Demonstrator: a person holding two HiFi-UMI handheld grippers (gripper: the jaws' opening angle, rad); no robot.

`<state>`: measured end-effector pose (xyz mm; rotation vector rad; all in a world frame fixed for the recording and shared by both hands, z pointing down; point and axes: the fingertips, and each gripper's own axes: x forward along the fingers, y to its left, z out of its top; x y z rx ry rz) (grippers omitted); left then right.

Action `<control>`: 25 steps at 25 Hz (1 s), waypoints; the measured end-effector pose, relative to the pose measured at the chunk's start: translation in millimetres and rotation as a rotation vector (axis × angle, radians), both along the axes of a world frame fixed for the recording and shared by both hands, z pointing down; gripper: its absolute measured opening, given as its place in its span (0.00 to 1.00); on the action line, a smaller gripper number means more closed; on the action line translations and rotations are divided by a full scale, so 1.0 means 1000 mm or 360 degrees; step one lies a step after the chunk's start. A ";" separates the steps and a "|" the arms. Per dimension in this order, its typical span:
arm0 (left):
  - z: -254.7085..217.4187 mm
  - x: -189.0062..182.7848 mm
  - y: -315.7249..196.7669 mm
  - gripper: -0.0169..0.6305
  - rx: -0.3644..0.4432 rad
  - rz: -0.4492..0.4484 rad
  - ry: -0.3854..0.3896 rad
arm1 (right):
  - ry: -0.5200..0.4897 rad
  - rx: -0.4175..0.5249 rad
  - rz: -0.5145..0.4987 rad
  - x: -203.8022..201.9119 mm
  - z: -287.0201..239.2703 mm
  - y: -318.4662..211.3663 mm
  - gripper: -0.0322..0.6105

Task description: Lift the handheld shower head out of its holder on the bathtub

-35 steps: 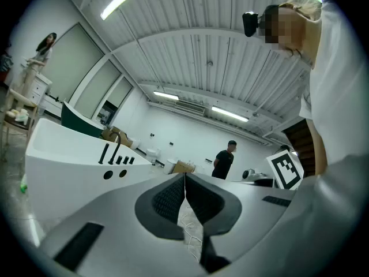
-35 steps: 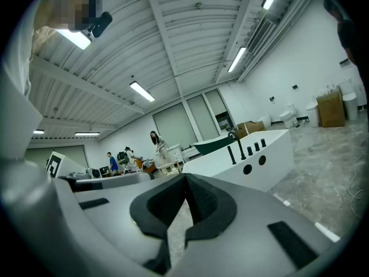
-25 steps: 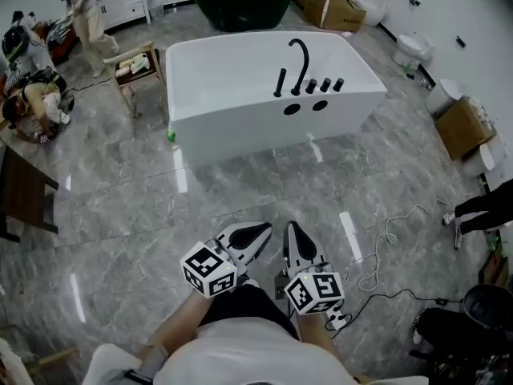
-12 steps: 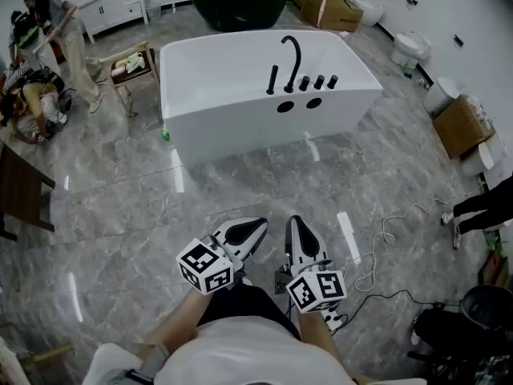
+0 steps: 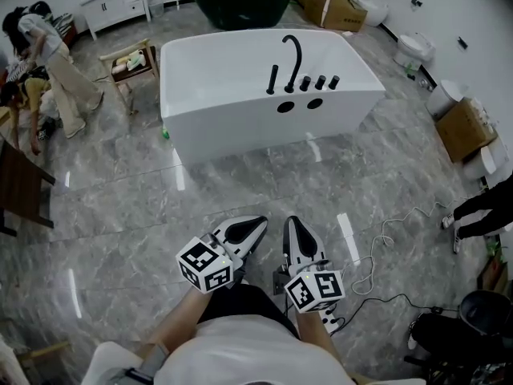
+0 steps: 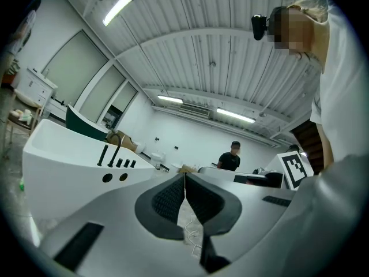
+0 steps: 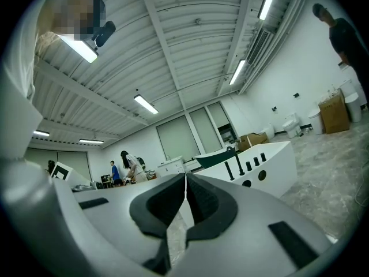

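Note:
A white bathtub (image 5: 240,111) stands on the grey marble floor, well ahead of both grippers. On its near rim, the black handheld shower head (image 5: 272,79) stands upright in its holder, just left of the arched black faucet (image 5: 293,54) and three black knobs (image 5: 319,81). My left gripper (image 5: 260,223) and right gripper (image 5: 289,224) are side by side low in the head view, both shut and empty, pointing level toward the tub. The left gripper (image 6: 184,175) has the shower head (image 6: 102,154) far off at its left. The right gripper (image 7: 185,178) has the shower head (image 7: 229,171) far off at its right.
A dark green tub (image 5: 240,2), a white cabinet (image 5: 120,2) and cardboard boxes (image 5: 329,6) stand behind the bathtub. A wooden stool (image 5: 132,62) and people (image 5: 48,46) are at the left. A white cable (image 5: 385,239) lies on the floor to my right, near a box (image 5: 463,127).
The bathtub has slid slightly left in the head view. A person at the far left has walked further left. Both grippers stay shut and almost in place.

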<state>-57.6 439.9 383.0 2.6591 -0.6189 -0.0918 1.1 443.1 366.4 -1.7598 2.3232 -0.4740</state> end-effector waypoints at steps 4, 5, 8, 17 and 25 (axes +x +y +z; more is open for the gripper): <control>-0.001 0.002 -0.016 0.05 0.0000 -0.0008 0.0000 | 0.0003 -0.0004 -0.0005 0.002 0.000 -0.016 0.08; -0.001 0.003 -0.021 0.05 0.0000 -0.0012 0.0001 | 0.0004 -0.0002 -0.0008 0.003 0.000 -0.021 0.08; -0.002 0.006 -0.039 0.05 0.0000 -0.0015 0.0000 | 0.0004 -0.0010 -0.0006 0.006 0.000 -0.037 0.08; -0.007 0.017 -0.113 0.05 0.0007 0.0011 0.0013 | 0.0014 -0.0038 0.0026 0.017 0.001 -0.108 0.08; -0.015 0.026 -0.185 0.05 0.0016 0.0061 0.0017 | 0.0023 -0.0027 0.0053 0.024 -0.006 -0.180 0.08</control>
